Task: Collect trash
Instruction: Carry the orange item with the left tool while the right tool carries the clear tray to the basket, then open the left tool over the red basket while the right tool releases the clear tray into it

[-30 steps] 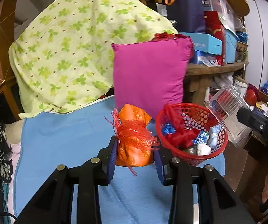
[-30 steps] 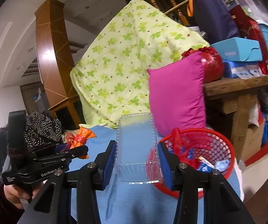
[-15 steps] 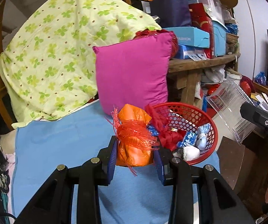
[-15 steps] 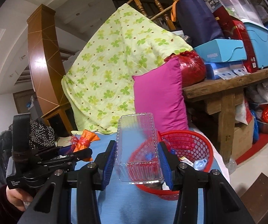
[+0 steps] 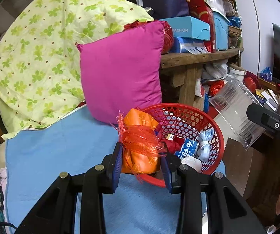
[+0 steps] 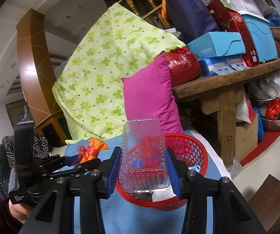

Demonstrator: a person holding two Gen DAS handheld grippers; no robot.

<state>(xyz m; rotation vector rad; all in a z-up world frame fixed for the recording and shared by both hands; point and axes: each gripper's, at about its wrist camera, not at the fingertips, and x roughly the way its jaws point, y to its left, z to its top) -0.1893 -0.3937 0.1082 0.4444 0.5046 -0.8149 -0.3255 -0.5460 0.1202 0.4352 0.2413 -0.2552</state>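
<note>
Clear tray [image 6: 144, 156] upright, lengthwise vertical

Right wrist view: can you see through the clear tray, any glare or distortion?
Right wrist: clear tray is see-through, red basket shows tinted and smeared behind it; heavy fisheye bending, dark corners. Left wrist: tray shows pale streaky glare.

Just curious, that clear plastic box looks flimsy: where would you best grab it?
Across its two long side walls, coming in from the open end, as the right tongs do now. The clear plastic box is narrow and ribbed there, so the pads sit flat.
</note>
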